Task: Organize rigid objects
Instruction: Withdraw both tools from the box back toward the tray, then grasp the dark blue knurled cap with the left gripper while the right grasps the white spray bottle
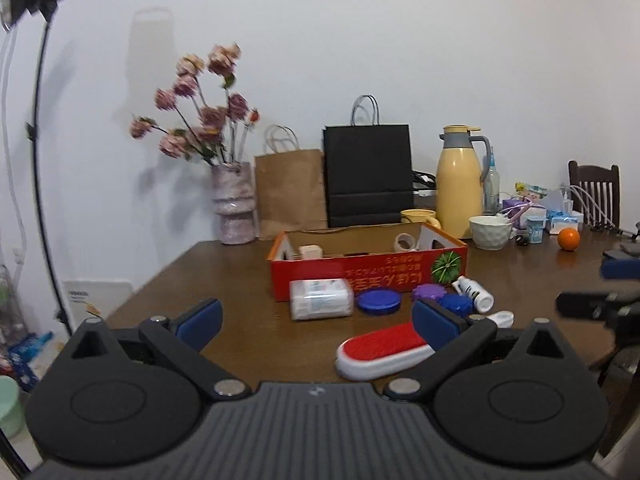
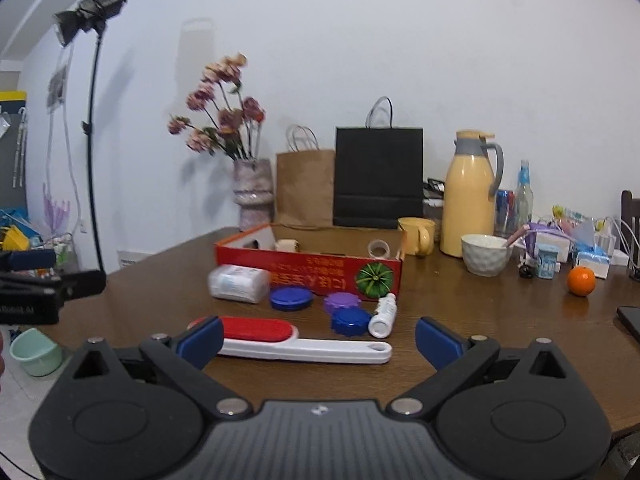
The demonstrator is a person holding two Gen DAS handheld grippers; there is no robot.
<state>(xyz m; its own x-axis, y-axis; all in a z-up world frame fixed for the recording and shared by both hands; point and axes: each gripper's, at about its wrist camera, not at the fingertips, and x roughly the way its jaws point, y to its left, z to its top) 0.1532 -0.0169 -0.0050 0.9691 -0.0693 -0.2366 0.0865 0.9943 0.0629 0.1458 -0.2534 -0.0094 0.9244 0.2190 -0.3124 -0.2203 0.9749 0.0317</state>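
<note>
Between right gripper (image 2: pixel 319 334) fingers, just ahead on table (image 2: pixel 500 320): red-and-white brush (image 2: pixel 296 340), long axis crosswise to fingers, handle toward right, red head by left finger. Right jaws spread wide, empty. Left gripper (image 1: pixel 316 320) also wide open, empty; brush lies off to its right, so right hand judged nearer. Red box (image 2: pixel 312 266) sits beyond, open top. Brush head partly hidden behind blue finger pad; box contents barely visible; lids (image 2: pixel 291 297) and small white bottle (image 2: pixel 383 315) blurred.
</note>
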